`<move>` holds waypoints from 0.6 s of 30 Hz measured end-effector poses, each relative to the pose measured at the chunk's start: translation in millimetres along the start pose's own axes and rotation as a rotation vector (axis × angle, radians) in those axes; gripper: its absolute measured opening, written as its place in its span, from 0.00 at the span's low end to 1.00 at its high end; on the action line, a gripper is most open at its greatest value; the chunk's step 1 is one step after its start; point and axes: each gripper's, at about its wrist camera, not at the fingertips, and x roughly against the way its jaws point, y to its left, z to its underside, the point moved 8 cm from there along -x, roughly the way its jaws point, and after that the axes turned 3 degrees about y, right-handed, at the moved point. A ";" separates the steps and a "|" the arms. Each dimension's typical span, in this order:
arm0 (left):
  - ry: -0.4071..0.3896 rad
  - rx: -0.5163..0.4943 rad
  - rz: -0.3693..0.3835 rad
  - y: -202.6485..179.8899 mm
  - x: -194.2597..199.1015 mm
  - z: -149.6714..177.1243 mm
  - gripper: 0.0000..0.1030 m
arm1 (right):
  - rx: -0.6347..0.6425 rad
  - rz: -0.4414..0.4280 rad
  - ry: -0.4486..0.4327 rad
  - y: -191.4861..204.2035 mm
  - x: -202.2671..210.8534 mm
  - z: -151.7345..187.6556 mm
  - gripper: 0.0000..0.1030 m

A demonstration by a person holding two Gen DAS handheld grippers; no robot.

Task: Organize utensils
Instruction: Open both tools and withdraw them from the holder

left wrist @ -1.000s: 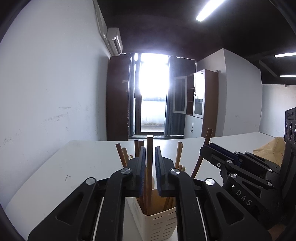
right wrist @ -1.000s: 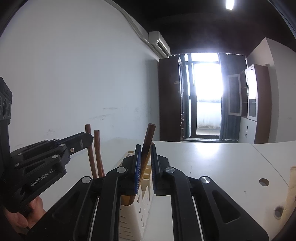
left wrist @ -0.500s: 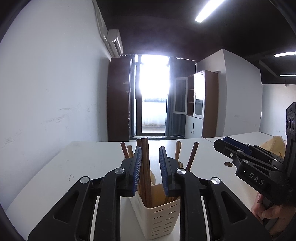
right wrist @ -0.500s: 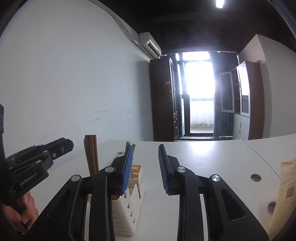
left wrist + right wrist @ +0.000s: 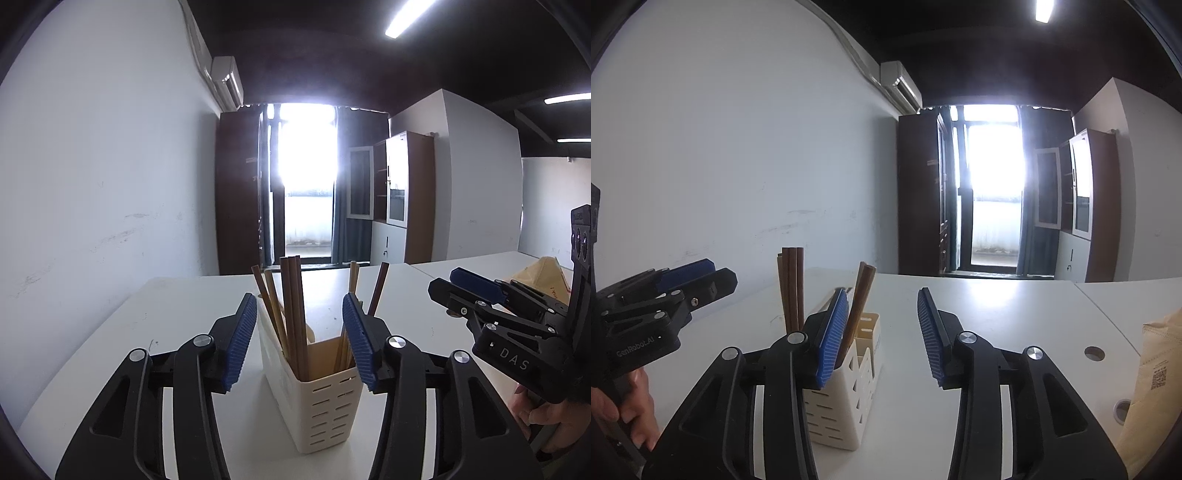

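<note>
left claw (image 5: 300, 341) spread wide, nothing between its pads, poised over the white slotted holder (image 5: 325, 406) on the desk (image 5: 177, 317); brown chopsticks (image 5: 291, 314) stand inside, lower ends hidden by the holder wall; right claw (image 5: 882, 334) also wide and empty, its left pad covering part of the holder (image 5: 849, 402); tan bag (image 5: 1156, 387) cut off at the frame edge

Cream slotted caddy (image 5: 325, 406), brown chopsticks (image 5: 291, 306), blue ribbed pads (image 5: 242, 343)

Office, white desks (image 5: 997, 314), glass-door cabinets (image 5: 391, 192), ceiling strip lights (image 5: 410, 22)
</note>
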 end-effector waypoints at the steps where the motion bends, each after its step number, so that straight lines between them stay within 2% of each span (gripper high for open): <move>1: 0.006 0.001 0.000 1.0 1.4 1.9 0.51 | 0.005 0.000 0.003 0.3 1.3 1.9 0.41; 10: 0.017 -0.021 -0.010 -2.0 12.5 17.5 0.65 | 0.008 -0.018 0.025 8.0 8.8 12.3 0.50; 18: 0.022 0.012 -0.017 7.4 25.5 40.2 0.75 | 0.028 -0.008 0.060 9.6 16.4 36.9 0.53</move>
